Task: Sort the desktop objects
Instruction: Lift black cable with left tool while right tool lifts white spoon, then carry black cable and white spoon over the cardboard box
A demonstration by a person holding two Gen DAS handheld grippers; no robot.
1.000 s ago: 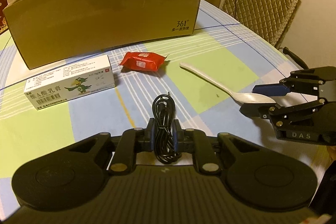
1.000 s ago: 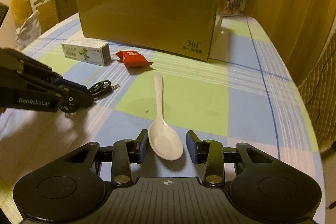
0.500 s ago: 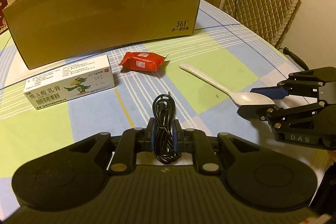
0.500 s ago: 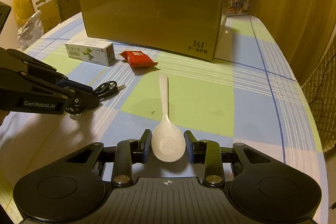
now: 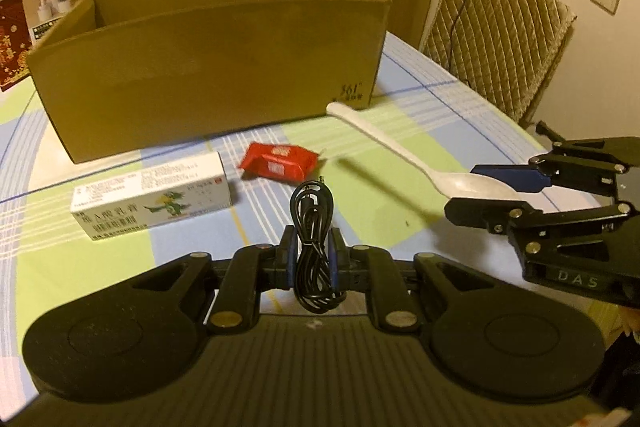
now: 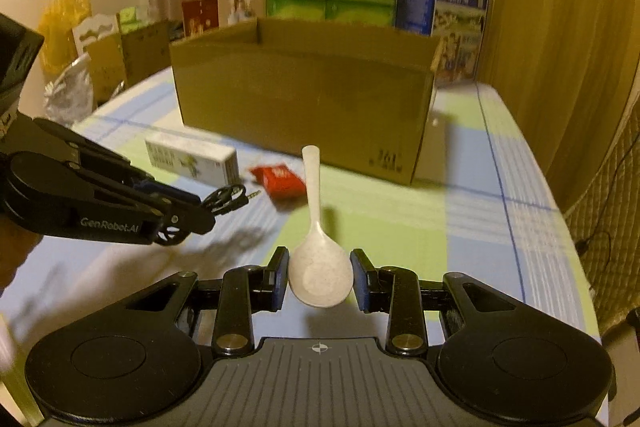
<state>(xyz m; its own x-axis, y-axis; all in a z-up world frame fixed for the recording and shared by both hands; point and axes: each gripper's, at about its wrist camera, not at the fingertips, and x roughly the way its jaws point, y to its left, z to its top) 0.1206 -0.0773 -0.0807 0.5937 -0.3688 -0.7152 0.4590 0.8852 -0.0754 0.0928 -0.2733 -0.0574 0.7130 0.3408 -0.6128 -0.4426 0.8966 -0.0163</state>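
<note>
Cable: our left gripper (image 5: 312, 259) fingers pinch the limp, light coiled black cable (image 5: 313, 223), lifted before the open brown cardboard box (image 5: 208, 67)
Spoon: right gripper (image 6: 320, 281) fingers clamp the stiff, slippery white plastic spoon (image 6: 318, 247) at its bowl, handle toward the box

Counter (image 5: 460, 131) cloth: checked pale green, blue, white stripes. Far box (image 5: 208, 67): plain brown cardboard. Spoon (image 6: 318, 267): speckled off-white. Cable (image 5: 314, 247): black. Packet (image 5: 280, 163): red, white label. Carton (image 5: 152, 201): white, green bird print. Both hand-held grippers black, blue pads (image 5: 508, 177).
</note>
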